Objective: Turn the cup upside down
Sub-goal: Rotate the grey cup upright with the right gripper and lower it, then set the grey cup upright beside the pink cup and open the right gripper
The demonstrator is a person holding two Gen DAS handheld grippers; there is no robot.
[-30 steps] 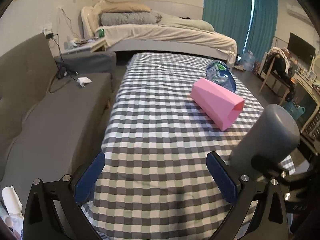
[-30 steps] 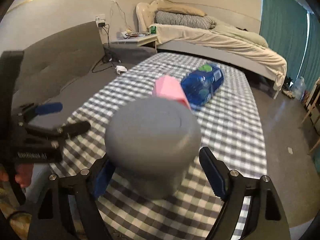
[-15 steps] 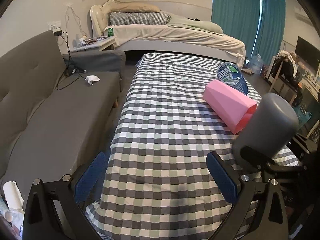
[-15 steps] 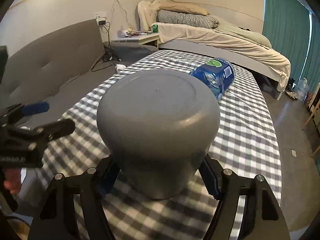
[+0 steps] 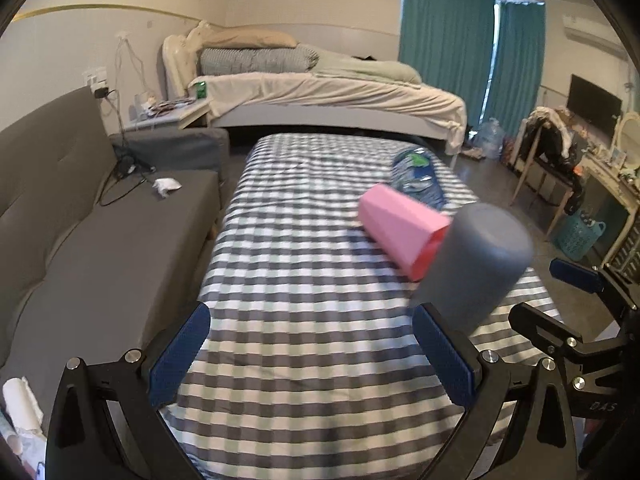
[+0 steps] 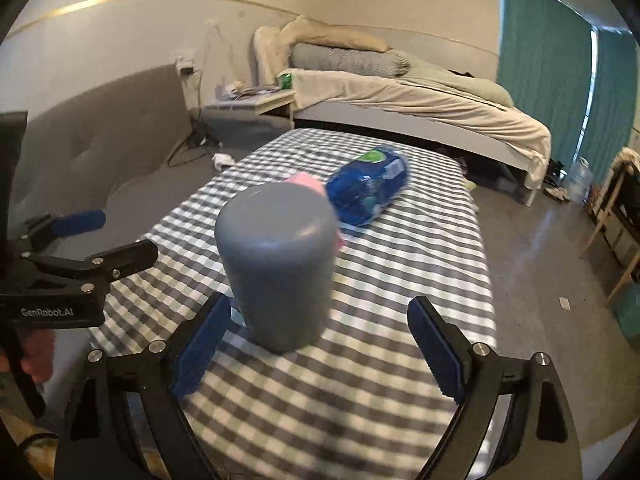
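Observation:
The grey cup (image 6: pixel 278 268) stands upside down, closed base up, on the checked tablecloth (image 6: pixel 400 280). It also shows at the right of the left wrist view (image 5: pixel 476 268). My right gripper (image 6: pixel 318 340) is open; the cup stands just ahead of its left pad (image 6: pixel 202 350), and the right pad is clear of it. My left gripper (image 5: pixel 314 354) is open and empty over the table's near edge, left of the cup. The right gripper shows there too (image 5: pixel 560 304).
A pink carton (image 5: pixel 400 232) lies on its side behind the cup. A blue plastic pack (image 6: pixel 368 192) lies beyond it. A grey sofa (image 5: pixel 80 248) runs along the table's left. A bed (image 5: pixel 328 96) stands behind, a chair and basket at right.
The right gripper has opened and pulled back from the cup, which now stands free on the cloth. The left gripper has shifted and lifted its view slightly.

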